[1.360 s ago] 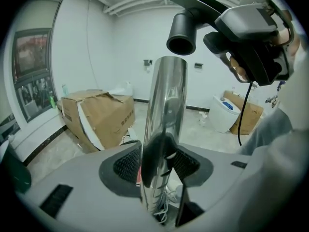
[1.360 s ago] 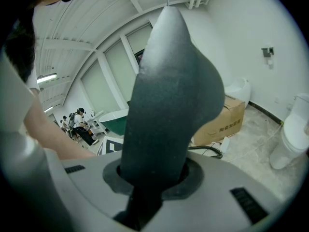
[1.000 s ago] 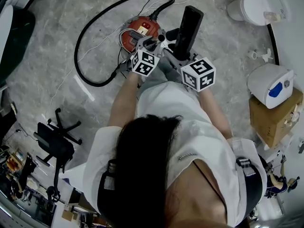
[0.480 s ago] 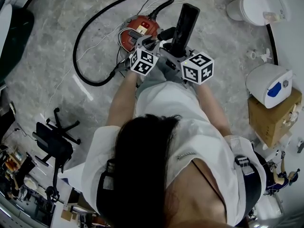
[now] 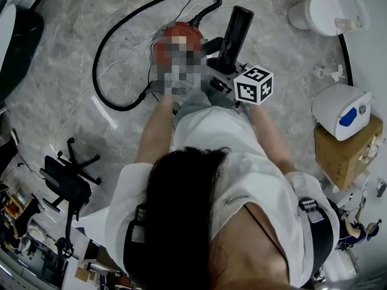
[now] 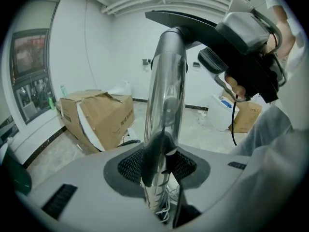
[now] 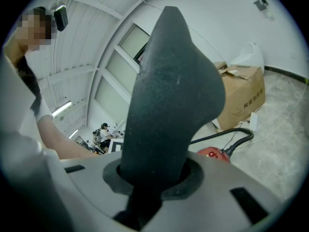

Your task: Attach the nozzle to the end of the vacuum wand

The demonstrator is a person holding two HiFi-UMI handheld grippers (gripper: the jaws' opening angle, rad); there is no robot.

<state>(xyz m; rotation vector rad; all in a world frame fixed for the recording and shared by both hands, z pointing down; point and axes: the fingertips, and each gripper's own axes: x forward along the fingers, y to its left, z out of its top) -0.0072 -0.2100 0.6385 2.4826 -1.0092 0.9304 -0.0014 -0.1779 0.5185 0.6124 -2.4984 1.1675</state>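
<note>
Both parts gripped
My left fingers [image 6: 129, 166] clamp the shiny metal wand [image 6: 166, 91]; my right fingers [image 7: 111, 177] clamp the black nozzle [image 7: 169, 95]

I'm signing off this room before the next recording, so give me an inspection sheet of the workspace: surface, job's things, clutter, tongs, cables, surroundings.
Surface: grey marbled floor.
Job's things: silver wand, with the black nozzle at its far end; cannot tell whether it is seated.
Clutter: open cardboard box; white container on a brown box.
Grippers: left tongs shut on the wand; right tongs shut on the nozzle.
Cables: black hose runs from the red vacuum over the floor.
Surroundings: black office chair.
</note>
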